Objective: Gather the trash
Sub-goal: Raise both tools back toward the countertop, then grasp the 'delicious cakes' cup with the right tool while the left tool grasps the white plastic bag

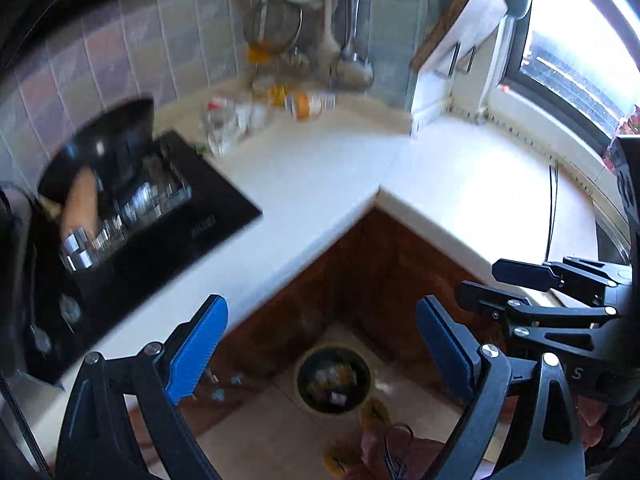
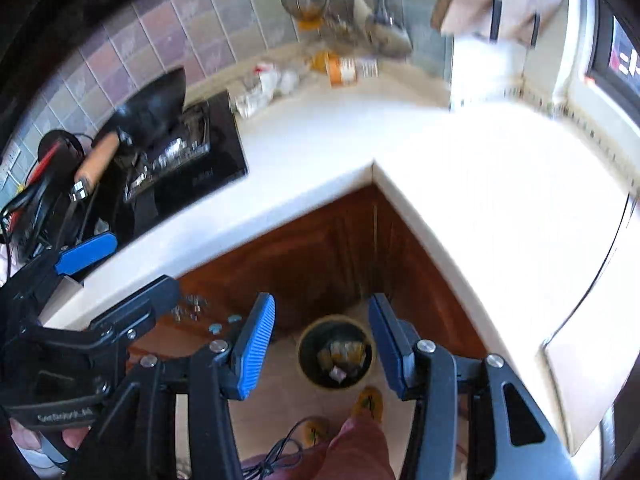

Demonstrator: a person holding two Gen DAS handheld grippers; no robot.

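Note:
A round trash bin (image 1: 333,378) stands on the floor in the inner corner of the L-shaped counter, with wrappers inside; it also shows in the right wrist view (image 2: 335,356). My left gripper (image 1: 322,350) is open and empty, held high above the bin. My right gripper (image 2: 322,346) is open and empty, also above the bin. In the left wrist view the right gripper (image 1: 500,284) shows at the right edge. In the right wrist view the left gripper (image 2: 120,268) shows at the left.
White countertop (image 1: 460,176) wraps the corner over brown cabinets (image 2: 320,248). A black stove with a wok (image 1: 120,200) sits left. Jars and bottles (image 1: 276,108) stand at the tiled back wall under hanging utensils (image 1: 280,20). My slippered feet (image 2: 366,402) are by the bin.

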